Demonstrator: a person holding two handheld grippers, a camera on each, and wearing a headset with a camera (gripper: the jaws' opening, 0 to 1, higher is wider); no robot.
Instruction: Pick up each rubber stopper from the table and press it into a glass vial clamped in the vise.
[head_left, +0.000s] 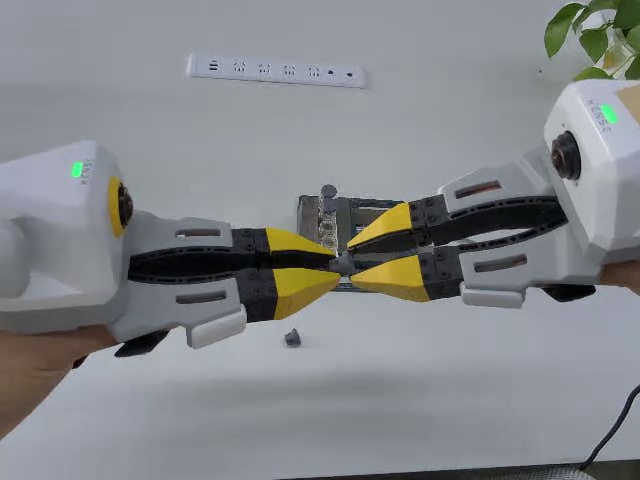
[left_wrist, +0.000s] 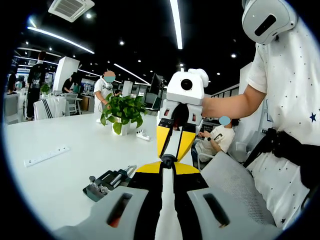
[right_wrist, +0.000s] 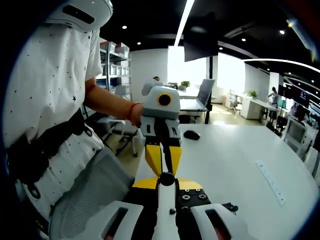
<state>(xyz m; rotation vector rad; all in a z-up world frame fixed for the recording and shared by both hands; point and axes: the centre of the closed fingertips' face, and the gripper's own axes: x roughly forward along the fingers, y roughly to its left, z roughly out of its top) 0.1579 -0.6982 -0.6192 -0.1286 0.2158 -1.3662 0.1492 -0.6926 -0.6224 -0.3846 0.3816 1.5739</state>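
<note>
Above the white table, my left gripper (head_left: 336, 265) and right gripper (head_left: 352, 262) meet tip to tip. A small dark rubber stopper (head_left: 344, 264) is pinched where the yellow tips come together, and both pairs of jaws are closed onto it. The left gripper view has the stopper (left_wrist: 167, 161) at my own jaw tips with the right gripper's jaws coming down on it; the right gripper view has the stopper (right_wrist: 167, 178) likewise. Behind the tips stands the vise (head_left: 335, 222), which also appears low in the left gripper view (left_wrist: 107, 181). Another stopper (head_left: 292, 338) lies on the table.
A white power strip (head_left: 275, 70) lies at the back of the table. A potted plant (head_left: 595, 35) stands at the far right corner, and a dark cable (head_left: 615, 430) curls at the front right edge. A mesh chair (left_wrist: 240, 182) stands beside the person.
</note>
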